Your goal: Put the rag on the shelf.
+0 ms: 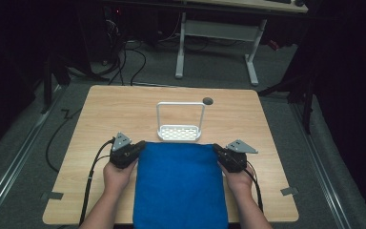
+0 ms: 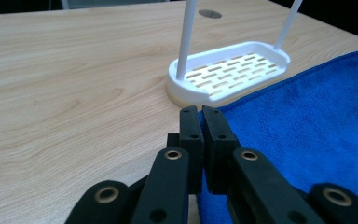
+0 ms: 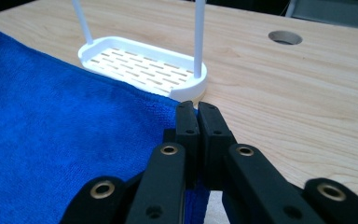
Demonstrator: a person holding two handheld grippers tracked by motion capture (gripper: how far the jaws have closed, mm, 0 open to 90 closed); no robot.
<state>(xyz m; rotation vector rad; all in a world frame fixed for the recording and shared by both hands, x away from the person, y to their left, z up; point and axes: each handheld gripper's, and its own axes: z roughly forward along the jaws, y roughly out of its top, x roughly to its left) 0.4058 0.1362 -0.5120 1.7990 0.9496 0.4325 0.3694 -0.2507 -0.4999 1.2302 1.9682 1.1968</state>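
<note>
the blue towel point(image 1: 180, 183) lies flat on the near middle of the wooden table point(image 1: 124, 109), its near edge hanging over the table's near side and its far edge just short of, perhaps touching, the white rack point(image 1: 179, 132) that stands at the centre. the left gripper point(image 1: 140, 147) is at the towel's far left corner and the right gripper point(image 1: 218, 149) at its far right corner, each held in a hand coming up from the near edge

in the left gripper view the two black jaws are pressed together with the far left corner of the cloth pinched between them, blue showing on both sides of the tips. in the right gripper view the jaws are likewise closed tight on the far right corner, with cloth running under and between them. so both corners look gripped

as a judgement, the work in hand is handling the towel by its two far corners, most likely to lift, fold or hang it. the grasping step appears done. the cloth is flat and unfolded on the table, so the lift and whatever follows is not yet done. the rack with its tall white loop handle point(image 1: 180, 105) is empty

no brand, label or readable writing can be made out on the towel, the rack, the grippers or the table. the round hole point(image 1: 208, 100) in the table top on the far side is plain
</note>
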